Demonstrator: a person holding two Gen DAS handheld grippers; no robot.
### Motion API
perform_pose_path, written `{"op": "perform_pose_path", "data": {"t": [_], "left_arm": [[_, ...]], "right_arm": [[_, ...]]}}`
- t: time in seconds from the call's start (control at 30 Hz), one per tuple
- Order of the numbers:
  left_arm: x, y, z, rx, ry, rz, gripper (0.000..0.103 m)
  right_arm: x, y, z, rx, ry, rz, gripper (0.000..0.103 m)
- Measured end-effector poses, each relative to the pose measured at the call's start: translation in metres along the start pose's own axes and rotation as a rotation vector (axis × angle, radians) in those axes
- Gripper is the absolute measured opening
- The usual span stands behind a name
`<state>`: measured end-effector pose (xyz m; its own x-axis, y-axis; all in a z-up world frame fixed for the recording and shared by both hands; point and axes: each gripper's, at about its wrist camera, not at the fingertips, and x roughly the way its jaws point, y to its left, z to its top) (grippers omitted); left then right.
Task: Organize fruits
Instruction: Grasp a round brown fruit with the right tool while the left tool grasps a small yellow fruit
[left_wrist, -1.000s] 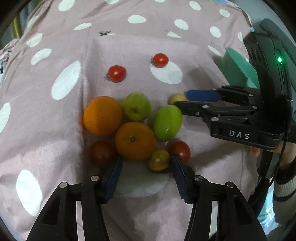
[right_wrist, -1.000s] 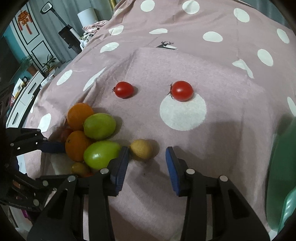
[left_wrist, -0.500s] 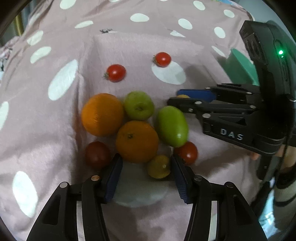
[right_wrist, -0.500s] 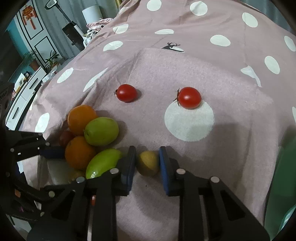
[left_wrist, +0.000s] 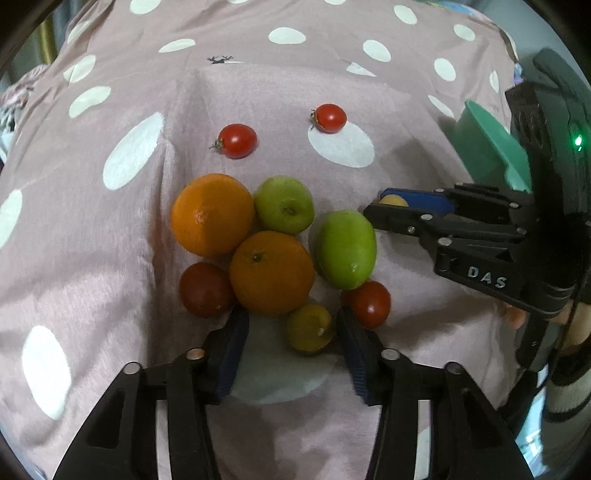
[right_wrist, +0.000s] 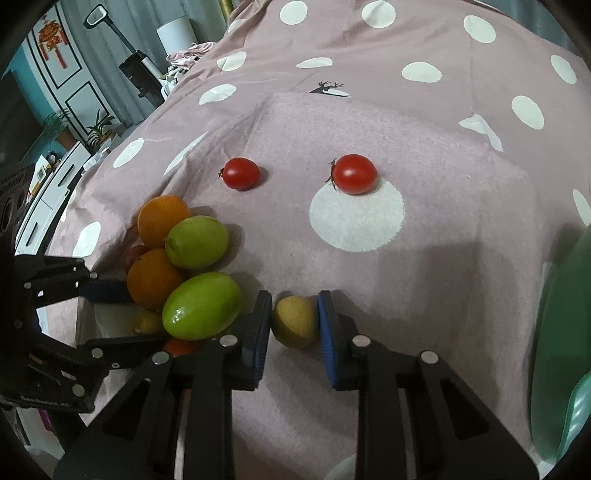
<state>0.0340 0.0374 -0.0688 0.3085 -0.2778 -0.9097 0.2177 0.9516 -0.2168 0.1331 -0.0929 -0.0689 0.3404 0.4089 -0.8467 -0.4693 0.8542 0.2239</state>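
A cluster of fruit lies on the pink dotted cloth: two oranges, two green fruits, two dark red tomatoes and a small yellow-green tomato. My left gripper is open, its pads either side of the yellow-green tomato. My right gripper is shut on a small yellow fruit, which also shows in the left wrist view. Two red cherry tomatoes lie apart farther back.
A green plastic container stands at the right edge of the cloth, and also shows in the right wrist view. Room furniture and a cabinet show beyond the cloth's left edge.
My right gripper closed on the small yellow fruit and has drawn it away from the cluster to the right. The left gripper stayed open over the yellow-green tomato.
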Motion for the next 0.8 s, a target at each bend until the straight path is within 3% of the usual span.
{"op": "perform_pose_path", "data": {"t": [0.17, 0.57, 0.67, 0.8], "left_arm": [[-0.005, 0.001, -0.003, -0.012, -0.004, -0.025, 0.038], [0.009, -0.023, 0.008, 0.051, 0.022, -0.015, 0.037], [0.009, -0.023, 0.006, 0.051, 0.011, -0.008, 0.029], [0.006, -0.015, 0.002, 0.023, 0.002, -0.029, 0.026]], "right_arm": [[-0.001, 0.001, -0.003, -0.012, -0.011, -0.004, 0.025], [-0.004, -0.003, -0.008, 0.006, -0.019, -0.008, 0.025], [-0.004, -0.003, -0.007, 0.005, -0.02, -0.009, 0.025], [-0.005, -0.003, -0.008, 0.0, -0.027, -0.008, 0.025]]}}
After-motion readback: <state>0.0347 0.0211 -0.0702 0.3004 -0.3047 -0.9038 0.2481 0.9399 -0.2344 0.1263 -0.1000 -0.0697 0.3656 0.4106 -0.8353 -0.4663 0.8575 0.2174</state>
